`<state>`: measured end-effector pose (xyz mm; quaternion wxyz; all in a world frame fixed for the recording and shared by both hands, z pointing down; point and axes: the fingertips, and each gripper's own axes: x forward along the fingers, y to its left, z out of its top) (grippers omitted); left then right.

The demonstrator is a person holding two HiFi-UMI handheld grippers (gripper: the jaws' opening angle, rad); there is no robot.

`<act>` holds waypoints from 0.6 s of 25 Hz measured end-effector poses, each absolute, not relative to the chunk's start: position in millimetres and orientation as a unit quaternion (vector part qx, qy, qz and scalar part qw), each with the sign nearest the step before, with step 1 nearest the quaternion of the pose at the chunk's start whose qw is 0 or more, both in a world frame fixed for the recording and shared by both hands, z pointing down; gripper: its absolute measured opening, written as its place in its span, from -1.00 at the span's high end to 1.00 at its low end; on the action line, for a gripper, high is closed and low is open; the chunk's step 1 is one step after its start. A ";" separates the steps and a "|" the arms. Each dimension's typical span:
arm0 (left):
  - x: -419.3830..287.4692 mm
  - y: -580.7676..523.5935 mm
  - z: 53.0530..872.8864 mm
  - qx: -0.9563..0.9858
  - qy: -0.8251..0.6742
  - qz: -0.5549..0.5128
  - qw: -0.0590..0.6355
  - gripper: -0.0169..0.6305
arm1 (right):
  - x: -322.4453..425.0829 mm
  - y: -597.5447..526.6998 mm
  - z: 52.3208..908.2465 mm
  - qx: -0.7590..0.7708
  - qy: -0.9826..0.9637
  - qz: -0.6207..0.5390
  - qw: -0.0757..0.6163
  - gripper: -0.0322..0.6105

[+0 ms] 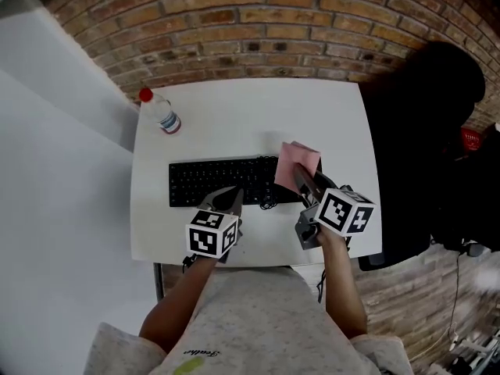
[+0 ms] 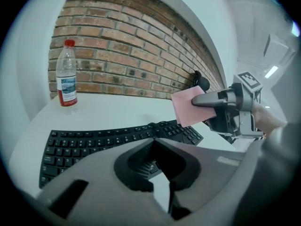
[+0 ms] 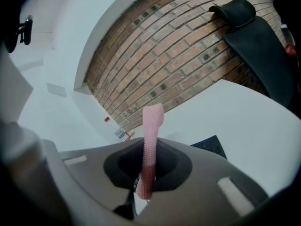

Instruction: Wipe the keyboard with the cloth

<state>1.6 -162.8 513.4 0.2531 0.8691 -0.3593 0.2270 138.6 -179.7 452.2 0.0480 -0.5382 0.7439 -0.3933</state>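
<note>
The black keyboard (image 1: 219, 181) lies flat across the white surface (image 1: 250, 112), a bit nearer the front edge than the back edge, so both hands can reach it. The right gripper (image 1: 301, 176) has its fingers closed tight on the pink cloth (image 1: 297, 162). The fingers pinch the cloth at its lower part, and the rest sticks out past the tips. In the right gripper view the cloth shows thin, edge on, so it is held like a little flag. That loose part is the bit that can rub the keys. The cloth hangs in the air over the right end of the keyboard, and it does not look like it is pressing on the keys yet. I think the wiping is about to start from that end. The left gripper (image 1: 225, 198) sits at the front side of the keyboard, near its middle. Its fingers are closed together with nothing between them. It may be there to keep the keyboard from sliding when the cloth pushes on it, but I cannot tell if it is touching the keys. A water bottle (image 1: 162, 113) with a red cap stands upright near the back left corner of the surface, well away from the keyboard, so it is out of the way.
</note>
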 end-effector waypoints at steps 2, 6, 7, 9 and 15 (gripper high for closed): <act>-12.2 -165.1 513.0 0.867 -0.365 0.225 0.255 0.98 | 120.9 -182.1 451.6 -0.530 0.751 -0.391 0.042 0.84; -39.6 -168.8 510.3 0.863 -0.372 0.222 0.260 0.98 | 80.9 -185.2 448.9 -0.511 0.764 -0.393 0.037 0.84; -46.5 -169.7 510.0 0.862 -0.373 0.222 0.261 0.98 | 70.8 -185.8 448.8 -0.507 0.766 -0.394 0.035 0.84; -60.2 -171.7 509.4 0.861 -0.375 0.222 0.262 0.98 | 51.1 -187.2 449.0 -0.500 0.771 -0.394 0.031 0.84; -103.5 -171.4 511.5 0.858 -0.381 0.219 0.267 0.98 | -6.4 -186.2 453.1 -0.482 0.783 -0.392 0.023 0.84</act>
